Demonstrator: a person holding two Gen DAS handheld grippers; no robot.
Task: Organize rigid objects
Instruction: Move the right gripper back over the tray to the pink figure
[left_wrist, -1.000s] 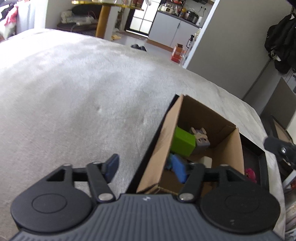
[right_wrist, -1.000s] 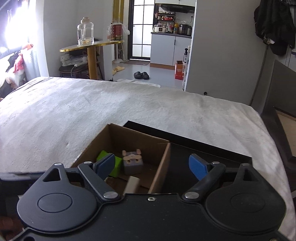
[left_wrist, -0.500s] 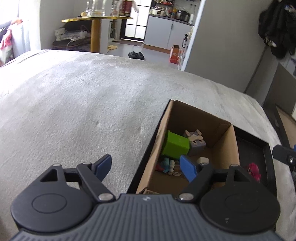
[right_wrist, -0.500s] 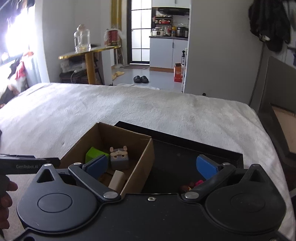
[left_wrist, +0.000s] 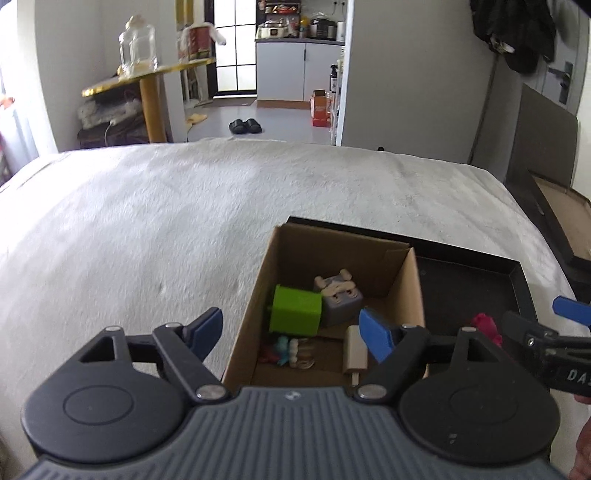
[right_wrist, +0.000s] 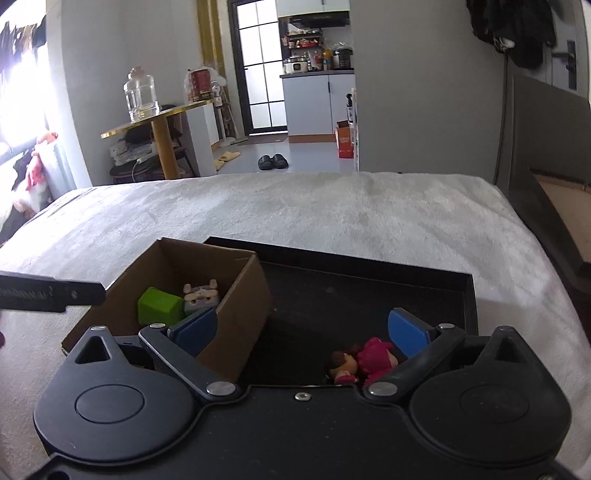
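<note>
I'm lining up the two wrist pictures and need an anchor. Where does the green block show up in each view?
Left wrist: the green block sits just below picture centre, inside the cardboard box, left of the grey animal figure.
Right wrist: the green block sits left of centre, in the same box, again left of the grey figure.
Shared landmark: the black tray beside the box.

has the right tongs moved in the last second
Yes: the right tongs pulled back from the cardboard box, bringing the pink doll in the black tray into view.
</note>
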